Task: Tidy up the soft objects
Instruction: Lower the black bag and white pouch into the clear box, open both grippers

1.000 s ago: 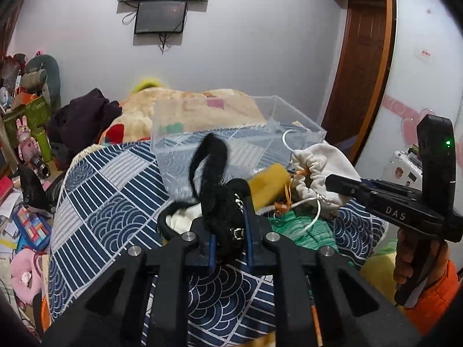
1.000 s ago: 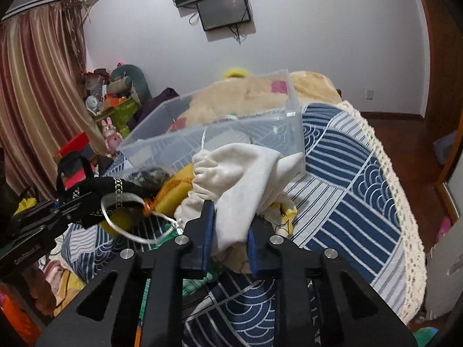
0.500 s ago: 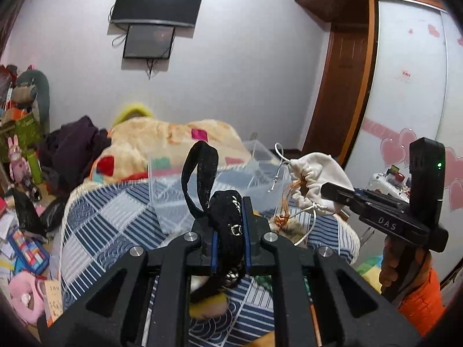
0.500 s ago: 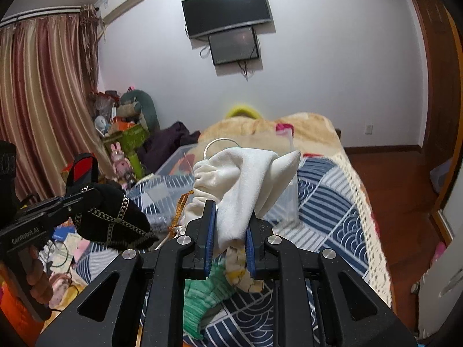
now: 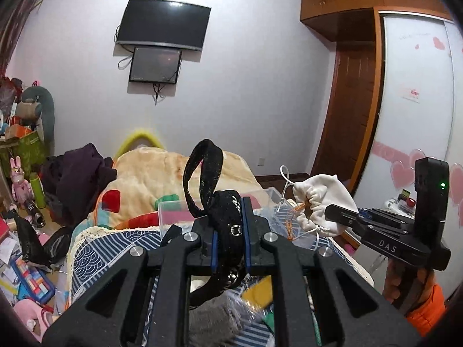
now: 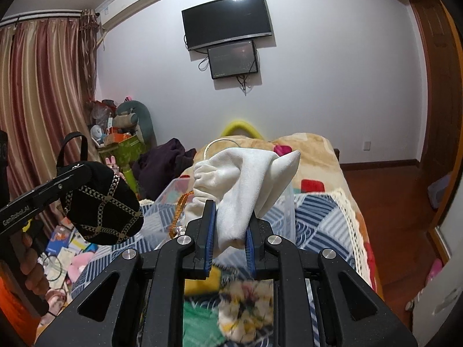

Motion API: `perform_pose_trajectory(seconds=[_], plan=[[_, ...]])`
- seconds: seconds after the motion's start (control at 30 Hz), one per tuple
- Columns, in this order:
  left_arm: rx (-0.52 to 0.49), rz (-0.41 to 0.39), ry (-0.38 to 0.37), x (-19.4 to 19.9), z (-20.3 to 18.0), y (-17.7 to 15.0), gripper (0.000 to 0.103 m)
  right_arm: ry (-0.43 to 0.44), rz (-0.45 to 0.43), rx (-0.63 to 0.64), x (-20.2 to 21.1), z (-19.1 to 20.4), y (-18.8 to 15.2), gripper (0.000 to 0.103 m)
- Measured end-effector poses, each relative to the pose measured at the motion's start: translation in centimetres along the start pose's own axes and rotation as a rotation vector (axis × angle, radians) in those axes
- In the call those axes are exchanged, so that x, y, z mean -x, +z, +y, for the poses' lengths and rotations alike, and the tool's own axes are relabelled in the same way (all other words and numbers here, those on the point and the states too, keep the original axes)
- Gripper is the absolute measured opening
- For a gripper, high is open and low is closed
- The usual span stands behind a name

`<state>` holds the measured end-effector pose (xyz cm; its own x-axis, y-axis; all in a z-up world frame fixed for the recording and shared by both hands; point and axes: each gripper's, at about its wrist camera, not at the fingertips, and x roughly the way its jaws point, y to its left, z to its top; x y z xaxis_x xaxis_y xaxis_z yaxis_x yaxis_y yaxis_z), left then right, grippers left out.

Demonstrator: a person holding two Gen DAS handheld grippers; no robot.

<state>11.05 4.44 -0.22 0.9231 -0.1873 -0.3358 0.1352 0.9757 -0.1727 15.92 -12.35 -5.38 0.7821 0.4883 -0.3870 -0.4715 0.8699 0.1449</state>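
Above the far clear plastic storage bin (image 6: 285,202), the right gripper (image 6: 228,232) is pinching a white drawstring cloth pouch (image 6: 246,179) and the left gripper (image 5: 228,228) a black studded fabric pouch (image 5: 227,217), both now lifted off the bed, apparently heading binward.

wall tv (image 6: 227,20), small screen (image 6: 233,59) below; striped curtain (image 6: 43,110) left.

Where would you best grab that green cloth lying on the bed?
Take the green cloth at a raised fold, coming straight down from above. It lies flat and crumpled beside the floral cloth, so a side approach would likely catch its neighbours.
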Motion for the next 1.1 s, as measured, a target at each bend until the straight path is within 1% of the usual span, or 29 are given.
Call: perform_pose_trajectory(seconds=[0.13,0.27,0.4,0.53,0.67,0.73,0.77,0.83,0.9,1.0,1.07,1.1], plan=[[0.024,0.042,-0.008,-3.4,0.9,0.4,0.012,0.001,0.028,0.005,-2.2,0.0,0.7,0.016],[0.002,0.069,0.031,-6.2,0.9,0.1,0.012,-0.001,0.095,0.009,-5.2,-0.2,0.6,0.016],[0.001,0.124,0.065,-9.5,1.3,-0.7,0.012,-0.007,0.175,0.014,-7.9,-0.2,-0.1,0.016],[-0.016,0.219,0.100,-13.1,1.3,-1.9,0.012,-0.010,0.240,0.014,-9.8,-0.1,-0.8,0.016],[-0.045,0.288,0.103,-15.0,1.0,-3.0,0.012,-0.017,0.292,0.030,-10.7,0.0,-1.3,0.016],[-0.055,0.345,0.097,-15.9,0.6,-3.4,0.013,-0.019,0.312,0.040,-10.8,0.0,-1.5,0.016],[-0.058,0.359,0.096,-16.2,0.6,-3.6,0.014,-0.021,0.317,0.049,-10.8,0.0,-1.6,0.017],[-0.072,0.406,0.089,-16.6,0.3,-3.9,0.020,-0.030,0.323,0.067,-10.7,0.1,-1.6,0.018],[-0.079,0.429,0.092,-16.6,0.1,-4.1,0.034,-0.038,0.323,0.076,-10.3,0.2,-1.6,0.018],[-0.070,0.418,0.079,-15.7,0.1,-3.9,0.047,-0.039,0.314,0.076,-9.6,0.0,-1.3,0.024],[-0.069,0.396,0.072,-14.6,0.1,-3.6,0.049,-0.038,0.293,0.075,-9.1,-0.1,-0.9,0.034],[-0.070,0.389,0.070,-14.2,-0.1,-3.4,0.051,-0.039,0.277,0.076,-8.5,-0.2,-0.7,0.035]])
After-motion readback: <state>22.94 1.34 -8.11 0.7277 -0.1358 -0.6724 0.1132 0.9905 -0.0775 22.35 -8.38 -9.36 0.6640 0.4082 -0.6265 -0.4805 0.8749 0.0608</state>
